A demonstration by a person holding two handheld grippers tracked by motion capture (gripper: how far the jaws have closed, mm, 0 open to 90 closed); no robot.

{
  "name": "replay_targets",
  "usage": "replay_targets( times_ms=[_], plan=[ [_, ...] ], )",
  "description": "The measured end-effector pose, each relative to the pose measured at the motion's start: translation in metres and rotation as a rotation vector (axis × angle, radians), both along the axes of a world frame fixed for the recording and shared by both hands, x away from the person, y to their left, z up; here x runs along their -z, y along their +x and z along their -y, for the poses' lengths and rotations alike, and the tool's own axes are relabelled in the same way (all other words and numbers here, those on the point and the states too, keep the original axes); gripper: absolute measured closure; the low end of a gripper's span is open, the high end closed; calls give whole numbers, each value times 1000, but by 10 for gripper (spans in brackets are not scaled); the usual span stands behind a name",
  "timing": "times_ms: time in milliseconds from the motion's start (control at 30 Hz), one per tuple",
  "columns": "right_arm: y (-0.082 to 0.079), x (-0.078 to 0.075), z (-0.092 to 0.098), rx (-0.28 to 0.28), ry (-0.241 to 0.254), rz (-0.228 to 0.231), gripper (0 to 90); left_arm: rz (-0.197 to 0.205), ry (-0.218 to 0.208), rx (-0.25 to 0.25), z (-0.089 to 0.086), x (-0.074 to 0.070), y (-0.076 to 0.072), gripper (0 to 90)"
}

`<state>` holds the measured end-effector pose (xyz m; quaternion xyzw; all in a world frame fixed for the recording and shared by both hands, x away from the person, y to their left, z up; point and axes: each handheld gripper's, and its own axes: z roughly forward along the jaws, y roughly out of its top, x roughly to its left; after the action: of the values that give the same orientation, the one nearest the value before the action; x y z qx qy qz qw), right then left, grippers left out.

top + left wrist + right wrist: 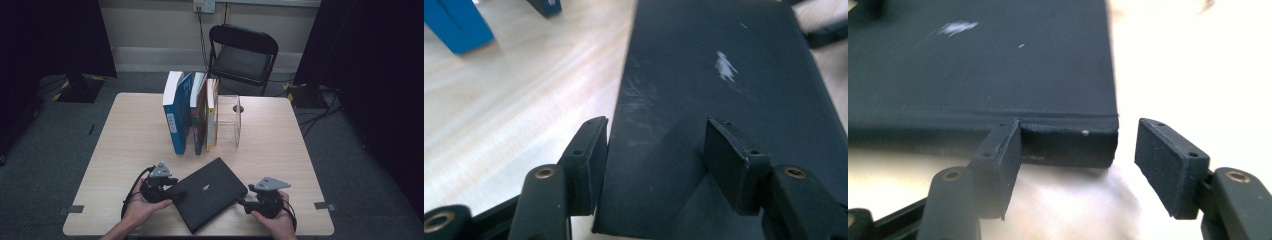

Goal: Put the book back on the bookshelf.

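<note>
A black book (pixel 210 192) lies flat and askew on the wooden table (pixel 135 135), near the front edge. My left gripper (pixel 176 194) is at its left corner and stands open. In the left gripper view (pixel 661 162) one pad (pixel 591 157) rests along the book's (pixel 724 65) edge while the other hovers over the cover. My right gripper (pixel 241 201) is at the book's right corner, also open. In the right gripper view (pixel 1083 165) the spine end (pixel 1068 145) sits between the jaws; one pad (pixel 1000 155) is against the spine and the other stands clear of the corner.
Behind the black book, a blue book (pixel 176 117), a second one (pixel 199 120) and a yellow one (pixel 212 117) stand upright beside a clear acrylic holder (pixel 231 120). A black folding chair (pixel 243 55) stands beyond the table. Both hands are at the front edge.
</note>
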<state>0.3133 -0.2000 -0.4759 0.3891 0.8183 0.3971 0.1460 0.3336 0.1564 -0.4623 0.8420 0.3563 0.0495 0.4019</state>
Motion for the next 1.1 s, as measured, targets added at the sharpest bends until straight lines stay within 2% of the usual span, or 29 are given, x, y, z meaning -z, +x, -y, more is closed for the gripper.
replay_targets(
  times_ms=[67, 133, 233, 267, 333, 367, 433, 500, 567, 633, 700, 833, 967, 1100],
  plan=[
    [7, -2, 0, 27, 7, 8, 353, -31, -14, 16, -1, 0, -2, 436],
    [10, -3, 0, 45, 16, 10, 353, -43, -29, 11, -4, 1, -2, 458],
    [7, -4, -2, 60, 16, 16, 346, -40, -41, 23, -3, 1, 7, 502],
    [5, -4, -2, 59, 20, 10, 339, -33, -37, 13, -2, 1, 10, 498],
    [0, -4, -2, 51, 18, 4, 338, -29, -63, -3, 1, -1, 18, 426],
    [-4, -4, -3, 52, 13, 4, 343, -21, -56, -4, 3, -3, 21, 432],
    [-12, -4, -3, 44, 20, 3, 381, -13, -79, -8, 4, -4, 31, 416],
    [-17, -3, -4, 39, 23, -8, 442, -31, -106, -3, 7, -5, 43, 461],
    [-19, 0, -7, 13, 27, -28, 494, -28, -114, 5, 12, -4, 47, 562],
    [-19, 1, -11, -8, 22, -35, 548, -43, -106, 35, 18, -2, 48, 623],
    [-16, 3, -15, -17, 11, -37, 563, -31, -64, 28, 23, 1, 45, 621],
    [-12, 1, -13, 9, 37, -21, 617, -61, -75, 16, 22, 2, 43, 621],
    [-3, -5, -15, 8, 51, 2, 594, -66, -74, 5, 18, 2, 35, 612],
    [3, -3, -16, 13, 51, 22, 594, -106, -90, 12, 10, 3, 29, 597]
  ],
)
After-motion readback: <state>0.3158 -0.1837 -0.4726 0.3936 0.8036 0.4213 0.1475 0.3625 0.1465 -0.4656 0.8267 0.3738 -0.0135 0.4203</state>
